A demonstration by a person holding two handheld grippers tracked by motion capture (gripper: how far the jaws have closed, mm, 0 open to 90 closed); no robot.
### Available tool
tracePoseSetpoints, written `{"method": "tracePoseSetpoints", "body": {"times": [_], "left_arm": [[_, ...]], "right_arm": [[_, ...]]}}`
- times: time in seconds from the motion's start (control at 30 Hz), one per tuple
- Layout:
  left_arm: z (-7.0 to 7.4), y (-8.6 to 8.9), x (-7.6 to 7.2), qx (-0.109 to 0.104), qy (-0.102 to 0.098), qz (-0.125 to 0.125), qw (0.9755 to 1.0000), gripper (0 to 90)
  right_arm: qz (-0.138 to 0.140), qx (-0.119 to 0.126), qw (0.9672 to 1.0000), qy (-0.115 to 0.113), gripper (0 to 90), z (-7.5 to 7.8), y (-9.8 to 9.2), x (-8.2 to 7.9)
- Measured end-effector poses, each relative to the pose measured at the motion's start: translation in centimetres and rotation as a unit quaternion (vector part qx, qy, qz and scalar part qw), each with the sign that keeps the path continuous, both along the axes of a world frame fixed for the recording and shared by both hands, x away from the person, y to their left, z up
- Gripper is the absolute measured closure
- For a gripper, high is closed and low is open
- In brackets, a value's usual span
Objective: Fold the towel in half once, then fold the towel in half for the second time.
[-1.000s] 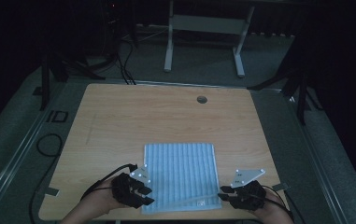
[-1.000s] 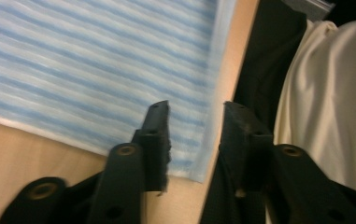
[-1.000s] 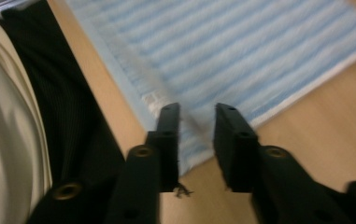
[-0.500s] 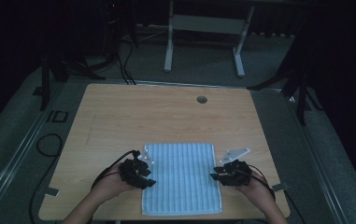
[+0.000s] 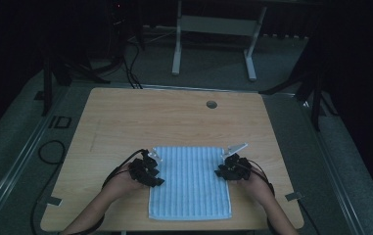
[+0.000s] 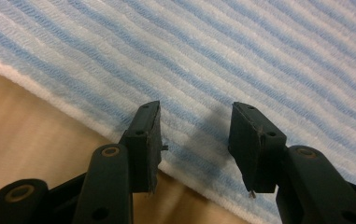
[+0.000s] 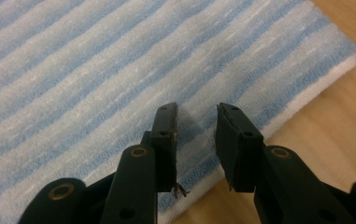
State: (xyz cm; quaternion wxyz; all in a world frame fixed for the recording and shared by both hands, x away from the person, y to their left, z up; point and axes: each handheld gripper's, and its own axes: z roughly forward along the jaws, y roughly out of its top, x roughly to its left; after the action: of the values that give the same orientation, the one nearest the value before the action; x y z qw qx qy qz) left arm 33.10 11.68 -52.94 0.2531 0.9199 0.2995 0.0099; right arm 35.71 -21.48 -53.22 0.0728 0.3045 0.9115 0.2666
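A blue-and-white striped towel [image 5: 189, 188] lies flat on the near half of the wooden table [image 5: 174, 117]. My left gripper [image 5: 157, 179] hovers at the towel's left edge, about halfway along it. In the left gripper view the left gripper [image 6: 194, 135] stands open over the towel [image 6: 236, 56] just inside its white hem, with nothing pinched; its jaws have just been opening. My right gripper [image 5: 221, 172] sits at the towel's right edge. In the right gripper view the right gripper [image 7: 195, 135] is open above the towel [image 7: 96, 70] near a corner, gripping nothing.
A round cable hole [image 5: 211, 104] sits near the table's far edge. Bare wood lies beyond the towel and on both sides. Cables [image 5: 47, 152] run on the floor at the left, and a white desk frame [image 5: 213, 29] stands behind the table.
Both grippers have moved from the towel's near corners farther up along its side edges and have sunk toward it. The left jaws stand a little wider.
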Motion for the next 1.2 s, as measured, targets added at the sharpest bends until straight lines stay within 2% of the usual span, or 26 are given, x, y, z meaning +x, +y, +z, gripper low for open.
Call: {"method": "tracePoseSetpoints", "body": {"times": [0.03,0.27,0.37,0.43,0.53,0.6,0.73,0.83,0.9,0.93,1.0,1.13,1.2], "left_arm": [[0.0,0.0,0.2,0.003,-0.007,0.004,1.0,53.2],[0.1,0.1,1.8,0.021,-0.008,0.015,0.9996,53.2],[0.3,0.2,2.0,0.024,-0.002,0.018,0.9995,53.2],[0.7,0.4,2.1,0.028,-0.006,0.017,0.9994,50.9],[1.6,1.0,2.6,0.015,-0.01,0.035,0.9992,49.4],[2.2,1.5,3.3,0.01,-0.011,0.055,0.9984,48.7],[2.8,2.4,4.7,0.013,-0.014,0.082,0.9965,48.4],[3.2,2.9,5.8,0.012,-0.027,0.083,0.9961,46.3],[3.4,3.3,6.6,0.012,-0.027,0.085,0.996,46.3],[3.5,3.5,7.1,0.006,-0.023,0.09,0.9957,46.3],[3.6,3.9,8.0,0.005,-0.026,0.101,0.9946,46.4],[3.7,4.1,9.1,-0.013,-0.023,0.107,0.9939,46.3],[3.6,3.9,9.6,-0.006,-0.03,0.108,0.9937,46.3]], "right_arm": [[-0.003,-0.001,1.0,-0.002,69.0,0.0,0.1,0.4],[-0.016,-0.005,0.9999,0.002,68.9,0.1,0.7,2.8],[-0.019,-0.002,0.9998,0.009,63.5,0.2,0.9,3.3],[-0.015,-0.002,0.9999,0.0,61.0,0.7,0.9,3.3],[-0.014,0.012,0.9998,-0.007,61.1,1.8,0.2,3.4],[-0.013,0.012,0.9998,-0.013,61.1,2.7,-0.2,3.8],[-0.025,0.01,0.9993,-0.027,60.8,4.0,-0.9,4.7],[-0.034,0.013,0.9989,-0.028,60.3,4.5,-1.1,5.7],[-0.04,0.01,0.9987,-0.029,60.2,4.7,-1.1,6.5],[-0.043,0.01,0.9987,-0.027,60.2,4.9,-1.2,7.0],[-0.051,0.012,0.9984,-0.023,60.2,5.0,-1.1,7.7],[-0.057,0.011,0.9982,-0.017,60.2,5.1,-0.7,8.9],[-0.056,0.007,0.9983,-0.017,60.2,5.0,-0.5,9.5]]}}
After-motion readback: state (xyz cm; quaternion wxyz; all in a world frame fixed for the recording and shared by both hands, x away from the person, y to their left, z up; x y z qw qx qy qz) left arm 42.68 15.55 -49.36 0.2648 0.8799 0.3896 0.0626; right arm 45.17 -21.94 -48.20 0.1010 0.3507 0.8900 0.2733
